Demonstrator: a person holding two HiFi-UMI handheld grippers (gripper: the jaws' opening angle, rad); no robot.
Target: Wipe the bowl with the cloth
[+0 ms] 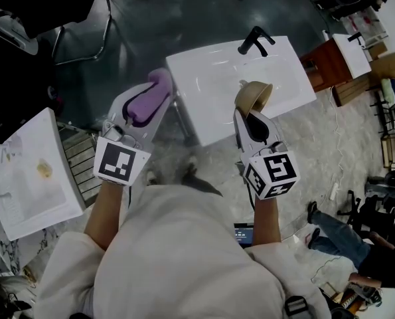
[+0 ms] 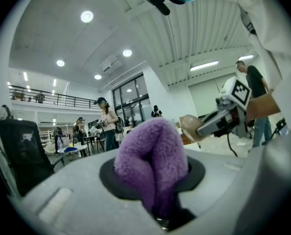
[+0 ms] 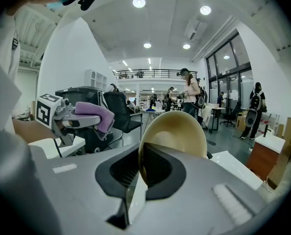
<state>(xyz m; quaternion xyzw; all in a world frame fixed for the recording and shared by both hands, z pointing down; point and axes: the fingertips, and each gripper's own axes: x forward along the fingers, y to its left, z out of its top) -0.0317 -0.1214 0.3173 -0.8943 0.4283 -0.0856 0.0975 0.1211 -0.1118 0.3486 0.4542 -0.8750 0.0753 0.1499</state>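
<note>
- Bowl [image 1: 253,96]: a tan bowl is hanging in the air over the right half of the white sink [image 1: 204,105], on the near side of the black tap [image 1: 255,42]. It is not touching the sink.
- The right hand-held gripper [image 1: 249,115] is pinching the bowl by its rim. In the right gripper view the jaws are pressing together on the thin rim [image 3: 141,166], and the bowl [image 3: 177,131] is standing on edge beyond them.
- The left hand-held gripper [image 1: 152,95] is pinching a purple cloth [image 1: 149,102]. It is hovering just off the sink's left edge, level with the bowl.
- In the left gripper view the jaws are closing on the cloth's lower fold, and the fluffy bunch [image 2: 152,155] is bulging up above them.
- The cloth and the bowl are staying apart, with the sink's middle lying between them in the head view.
- From the left gripper view the bowl [image 2: 190,125] is showing off to the right, with the right hand-held gripper [image 2: 218,122] behind it.
- From the right gripper view the cloth [image 3: 94,114] is draping over the left hand-held gripper [image 3: 67,117], off to the left.
- Each hand-held gripper is carrying a marker cube, left [image 1: 121,161] and right [image 1: 271,173], both on the near side of the sink.
</note>
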